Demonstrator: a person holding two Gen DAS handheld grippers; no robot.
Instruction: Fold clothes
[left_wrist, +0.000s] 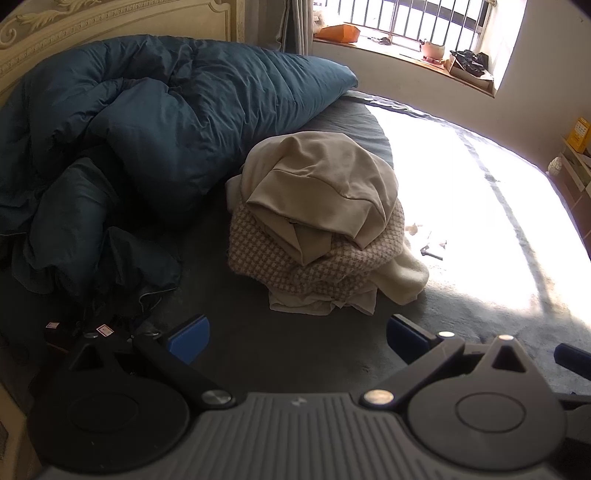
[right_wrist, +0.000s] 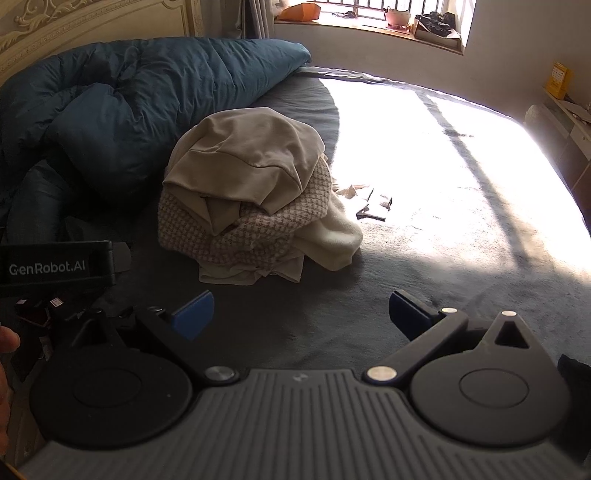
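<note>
Both grippers idle over the bed sheet (left_wrist: 288, 354), nothing held. Left gripper (left_wrist: 295, 339) jaws spread wide, blue pads (left_wrist: 190, 338) clear of any fabric. Right gripper (right_wrist: 301, 315) same, wide and empty. Clothes pile (left_wrist: 317, 229) sits mid-bed ahead of both, just beside the bunched teal duvet (left_wrist: 155, 122): beige garment (left_wrist: 321, 188) on top, houndstooth knit (left_wrist: 295, 266) under it, cream fleece (left_wrist: 406, 277) on the pile's right side at the sunlit patch. Small scraps (right_wrist: 373, 206) lie in the sun near the pile; too washed out to identify.
</note>
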